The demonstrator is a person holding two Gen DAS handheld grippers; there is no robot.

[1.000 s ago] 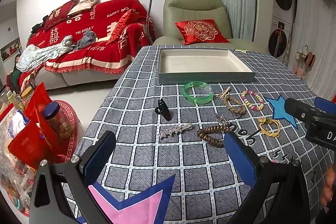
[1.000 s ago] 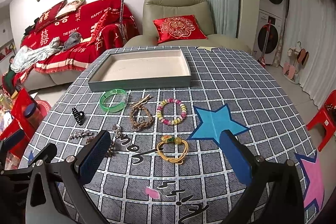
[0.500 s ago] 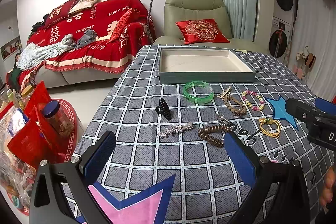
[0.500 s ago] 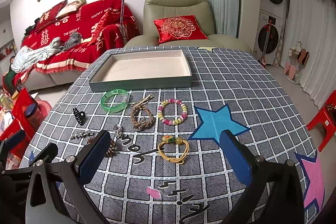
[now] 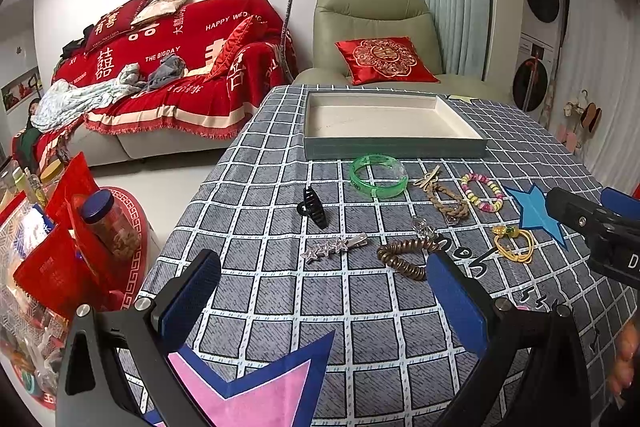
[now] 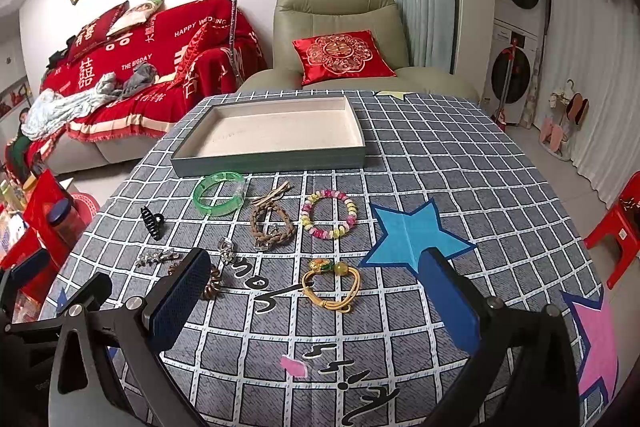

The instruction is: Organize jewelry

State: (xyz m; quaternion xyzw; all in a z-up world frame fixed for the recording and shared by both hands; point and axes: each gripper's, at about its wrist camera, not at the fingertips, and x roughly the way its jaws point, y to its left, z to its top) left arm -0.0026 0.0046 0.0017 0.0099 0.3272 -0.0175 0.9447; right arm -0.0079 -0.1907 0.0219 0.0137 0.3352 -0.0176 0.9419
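A matt woven tablecloth [image 6: 440, 163] is covering the table. On it, nearest the tray [image 6: 272, 159] with its matt pale lining, a translucent glossy green bangle [image 6: 219, 193] is lying; beside it a rough braided cord bracelet [image 6: 272, 225]; farther off, a shiny metal star clip [image 5: 334, 246].

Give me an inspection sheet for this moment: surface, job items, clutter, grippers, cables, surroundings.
Surface: checked grey tablecloth with star patches.
Job's things: tray empty; green bangle, braided bracelet, bead bracelet, yellow cord bracelet, black claw clip, star hair clip, brown coil hair tie, all lying on the cloth in front of the tray.
Clutter: pink scrap.
Grippers: left gripper and right gripper open, holding nothing.
Cables: nothing seen.
Surroundings: red-covered sofa, green armchair.
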